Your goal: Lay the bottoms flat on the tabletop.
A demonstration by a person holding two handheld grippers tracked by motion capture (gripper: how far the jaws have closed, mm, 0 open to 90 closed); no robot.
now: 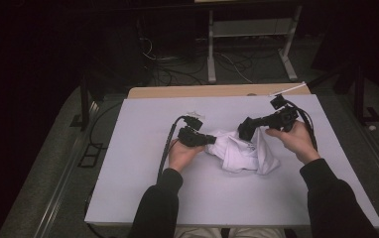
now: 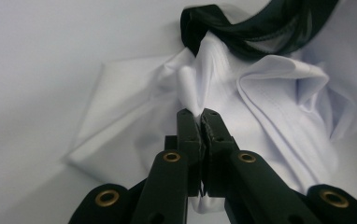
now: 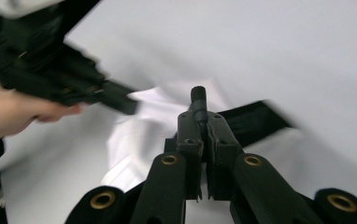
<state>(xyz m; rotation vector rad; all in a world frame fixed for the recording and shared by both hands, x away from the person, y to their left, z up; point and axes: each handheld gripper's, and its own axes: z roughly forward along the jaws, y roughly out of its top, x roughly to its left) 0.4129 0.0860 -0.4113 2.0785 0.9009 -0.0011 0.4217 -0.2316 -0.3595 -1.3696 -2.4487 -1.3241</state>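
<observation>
A crumpled white garment [image 1: 244, 153] with a black band [image 2: 260, 32] lies mid-table. My left gripper [image 1: 210, 140] meets its left end. In the left gripper view the jaws [image 2: 201, 115] are pinched together on a fold of white fabric [image 2: 193, 88]. My right gripper [image 1: 243, 130] holds the garment's top, lifted slightly. In the right gripper view its jaws [image 3: 199, 111] are closed on a bit of the black band [image 3: 256, 121], which trails off to the right. The left gripper [image 3: 74, 84] and its hand [image 3: 8, 112] show blurred beyond.
The white table [image 1: 143, 163] has bare surface on all sides of the garment. A wooden strip [image 1: 177, 92] runs along its far edge. Behind it on the dark floor are cables [image 1: 177, 64] and a metal frame [image 1: 249, 29].
</observation>
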